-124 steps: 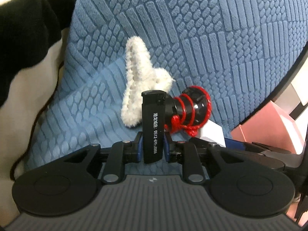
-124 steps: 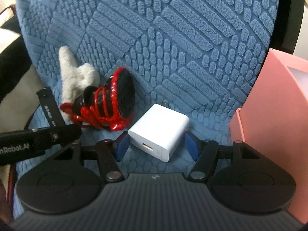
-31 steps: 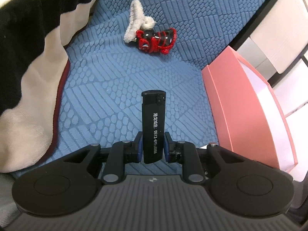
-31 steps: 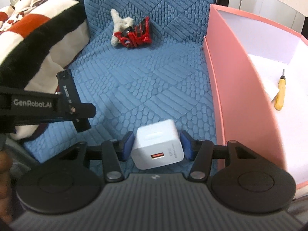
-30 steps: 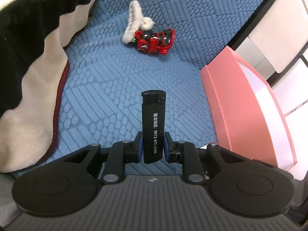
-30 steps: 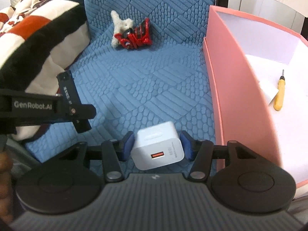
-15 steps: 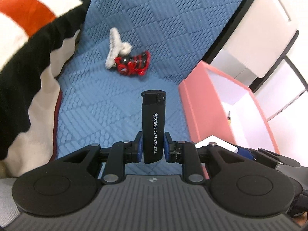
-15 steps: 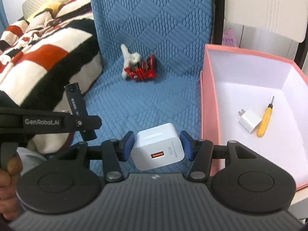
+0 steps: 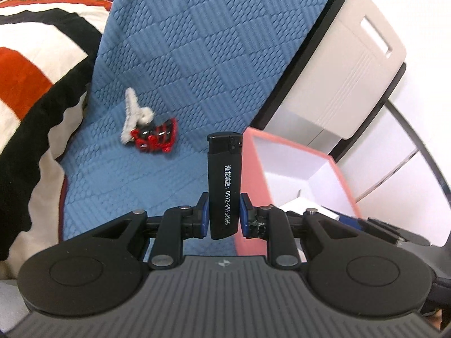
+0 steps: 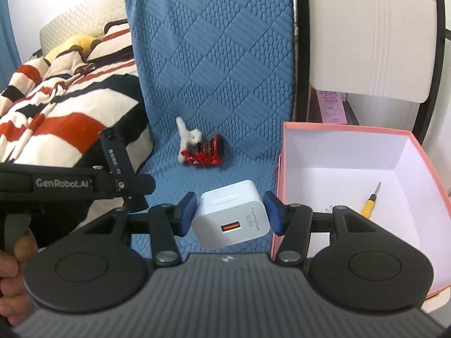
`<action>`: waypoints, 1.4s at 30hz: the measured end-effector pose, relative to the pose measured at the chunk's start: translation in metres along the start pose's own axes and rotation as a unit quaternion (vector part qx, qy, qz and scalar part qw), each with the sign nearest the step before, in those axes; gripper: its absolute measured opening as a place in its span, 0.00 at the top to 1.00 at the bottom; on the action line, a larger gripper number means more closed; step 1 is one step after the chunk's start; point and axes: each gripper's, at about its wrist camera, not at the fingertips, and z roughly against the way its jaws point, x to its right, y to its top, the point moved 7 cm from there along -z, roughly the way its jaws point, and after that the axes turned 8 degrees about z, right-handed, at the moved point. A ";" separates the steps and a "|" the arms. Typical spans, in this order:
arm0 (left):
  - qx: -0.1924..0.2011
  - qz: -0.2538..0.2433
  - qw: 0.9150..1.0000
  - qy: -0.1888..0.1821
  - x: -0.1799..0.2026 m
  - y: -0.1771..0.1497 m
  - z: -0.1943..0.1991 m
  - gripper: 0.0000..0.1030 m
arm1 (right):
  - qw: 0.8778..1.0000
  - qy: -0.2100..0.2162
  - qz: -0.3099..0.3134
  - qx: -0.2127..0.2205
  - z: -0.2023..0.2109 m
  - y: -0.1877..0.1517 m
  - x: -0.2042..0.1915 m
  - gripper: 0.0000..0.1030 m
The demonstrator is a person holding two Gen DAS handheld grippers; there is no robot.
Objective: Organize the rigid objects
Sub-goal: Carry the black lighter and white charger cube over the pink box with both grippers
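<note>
My left gripper (image 9: 224,216) is shut on a black lighter (image 9: 224,177) that stands upright between its blue pads, held in the air above the blue seat. My right gripper (image 10: 230,213) is shut on a white USB charger block (image 10: 232,217), port facing the camera. The right wrist view also shows the left gripper (image 10: 121,184) with the lighter (image 10: 114,152) at the left. A pink box (image 10: 284,163) with a white inside stands at the right; a yellow screwdriver (image 10: 370,201) lies in it. The box's near wall (image 9: 253,169) shows just right of the lighter.
A fluffy white hair claw (image 10: 187,138) and a red and black coiled item (image 10: 208,152) lie together on the blue quilted chair cover (image 10: 214,70). A striped red, black and white blanket (image 10: 56,107) lies at the left. A white cabinet (image 10: 372,33) stands behind the box. A hand (image 10: 11,267) holds the left gripper's handle.
Both grippers have risen with the lighter and the charger still held. The seat and the hair claw look smaller and farther, and more of the box's inside shows.
</note>
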 end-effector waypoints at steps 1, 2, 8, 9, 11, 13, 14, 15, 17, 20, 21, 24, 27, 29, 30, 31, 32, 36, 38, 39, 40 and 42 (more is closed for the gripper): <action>0.000 0.002 1.000 -0.001 0.005 0.002 0.001 0.76 | 1.000 0.000 0.000 0.002 0.002 0.003 0.002 0.46; 0.000 0.003 1.000 -0.003 0.010 0.003 0.001 0.76 | 1.000 -0.001 0.002 0.004 0.005 0.006 0.006 0.46; 0.006 -0.009 1.000 -0.007 0.048 0.008 0.004 0.76 | 1.000 -0.006 0.001 0.018 0.023 0.023 0.029 0.46; 0.009 -0.010 1.000 -0.008 0.055 0.009 0.005 0.76 | 1.000 -0.007 0.000 0.020 0.026 0.025 0.033 0.46; 0.016 -0.011 1.000 -0.010 0.069 0.009 0.004 0.76 | 1.000 -0.010 0.002 0.021 0.031 0.028 0.042 0.46; 0.017 -0.011 1.000 -0.014 0.084 0.008 0.001 0.76 | 1.000 -0.013 0.002 0.021 0.036 0.029 0.053 0.46; 0.017 -0.009 1.000 -0.016 0.090 0.008 -0.001 0.76 | 1.000 -0.015 0.002 0.021 0.037 0.028 0.059 0.46; 0.016 -0.009 1.000 -0.018 0.096 0.006 -0.004 0.76 | 1.000 -0.018 0.001 0.020 0.039 0.027 0.065 0.46; 0.013 -0.009 1.000 -0.020 0.109 0.002 -0.012 0.76 | 1.000 -0.023 -0.003 0.018 0.040 0.024 0.078 0.46; 0.004 -0.006 1.000 -0.024 0.124 -0.009 -0.028 0.76 | 0.999 -0.033 -0.009 0.009 0.037 0.015 0.099 0.46; 0.000 -0.006 1.000 -0.024 0.128 -0.013 -0.035 0.76 | 0.999 -0.036 -0.012 0.006 0.036 0.011 0.105 0.46; -0.015 -0.007 1.000 -0.017 0.137 -0.027 -0.054 0.76 | 0.999 -0.042 -0.023 -0.009 0.030 -0.004 0.125 0.46; -0.033 -0.009 0.999 -0.008 0.142 -0.041 -0.074 0.76 | 0.998 -0.045 -0.031 -0.026 0.022 -0.018 0.144 0.46; -0.043 -0.010 0.999 -0.004 0.145 -0.048 -0.086 0.76 | 0.998 -0.047 -0.038 -0.035 0.017 -0.027 0.155 0.46; -0.047 -0.010 0.999 -0.002 0.146 -0.052 -0.091 0.76 | 0.997 -0.048 -0.041 -0.040 0.014 -0.033 0.161 0.46; -0.052 -0.013 0.999 0.001 0.147 -0.056 -0.097 0.76 | 0.997 -0.049 -0.044 -0.044 0.013 -0.038 0.166 0.46; -0.057 -0.016 0.998 0.005 0.149 -0.060 -0.103 0.76 | 0.997 -0.050 -0.047 -0.048 0.010 -0.043 0.171 0.46; -0.078 -0.021 0.997 0.014 0.150 -0.072 -0.124 0.76 | 0.994 -0.051 -0.061 -0.068 -0.004 -0.066 0.188 0.46; -0.088 -0.022 0.996 0.018 0.150 -0.078 -0.132 0.76 | 0.993 -0.048 -0.072 -0.079 -0.010 -0.076 0.194 0.46; -0.093 -0.024 0.995 0.021 0.149 -0.081 -0.137 0.76 | 0.993 -0.044 -0.077 -0.083 -0.012 -0.081 0.196 0.46; -0.096 -0.025 0.995 0.024 0.148 -0.083 -0.140 0.76 | 0.992 -0.041 -0.080 -0.088 -0.014 -0.084 0.198 0.46; -0.103 -0.022 0.994 0.029 0.145 -0.088 -0.148 0.76 | 0.991 -0.036 -0.083 -0.095 -0.018 -0.090 0.200 0.46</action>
